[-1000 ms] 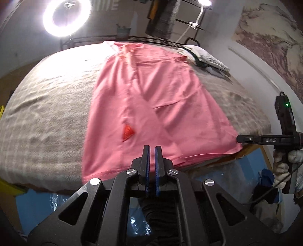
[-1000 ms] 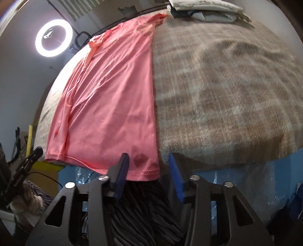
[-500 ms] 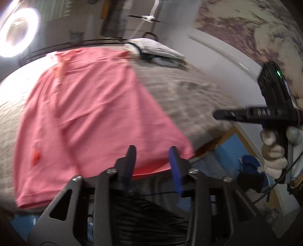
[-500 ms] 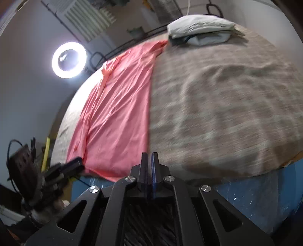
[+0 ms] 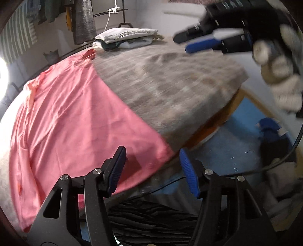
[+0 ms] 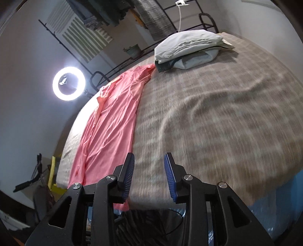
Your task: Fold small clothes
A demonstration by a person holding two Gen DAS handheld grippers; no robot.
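Note:
A pink garment [image 5: 75, 123] lies flat and lengthwise on the grey checked blanket [image 5: 170, 81], its near hem at the bed's front edge. My left gripper [image 5: 151, 166] is open and empty, just above the hem's right corner. My right gripper [image 6: 149, 174] is open and empty, low over the blanket to the right of the pink garment [image 6: 113, 121]. The right gripper also shows in the left wrist view [image 5: 217, 36], raised at the upper right in a gloved hand.
A stack of folded white and dark clothes [image 6: 189, 49] sits at the far end of the bed. A ring light [image 6: 68, 83] glows beyond the bed. A blue floor sheet [image 5: 236, 142] lies beside the bed. A metal rack [image 6: 170, 11] holds hanging clothes.
The left gripper swung right along the hem and opened wide. The right gripper shut, then opened again, and lifted away from the hem over the blanket.

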